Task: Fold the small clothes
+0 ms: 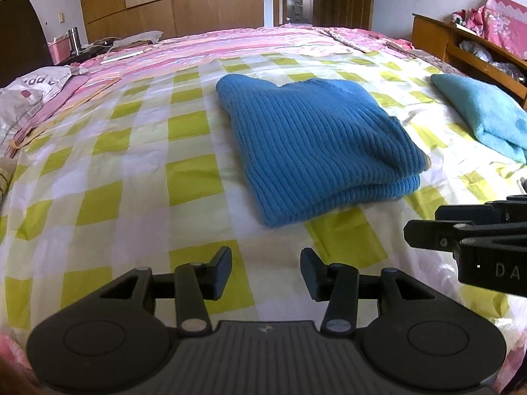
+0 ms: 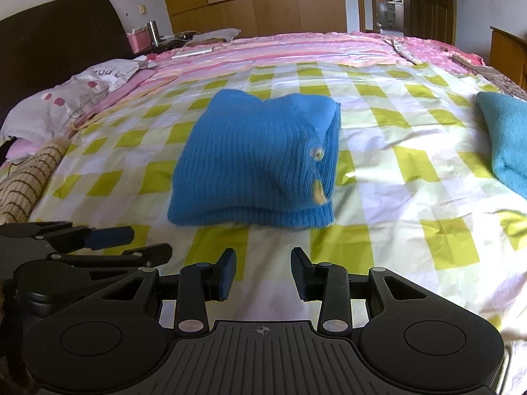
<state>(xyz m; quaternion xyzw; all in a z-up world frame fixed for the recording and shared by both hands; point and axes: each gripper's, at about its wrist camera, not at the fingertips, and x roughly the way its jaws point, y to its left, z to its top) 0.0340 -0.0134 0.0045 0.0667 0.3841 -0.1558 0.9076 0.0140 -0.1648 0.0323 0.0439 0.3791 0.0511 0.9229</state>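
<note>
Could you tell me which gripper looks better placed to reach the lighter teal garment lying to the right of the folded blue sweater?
Probably the right gripper. Its jaws stand open and empty, and the teal garment lies on its side of the blue sweater. The left gripper, also open and empty, sits farther left.

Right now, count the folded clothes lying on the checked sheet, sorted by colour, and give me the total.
Blue ribbed knit: 1
Lighter turquoise piece, at the right edge and partly out of view: 1
Total: 2, both lying on the checked sheet
</note>
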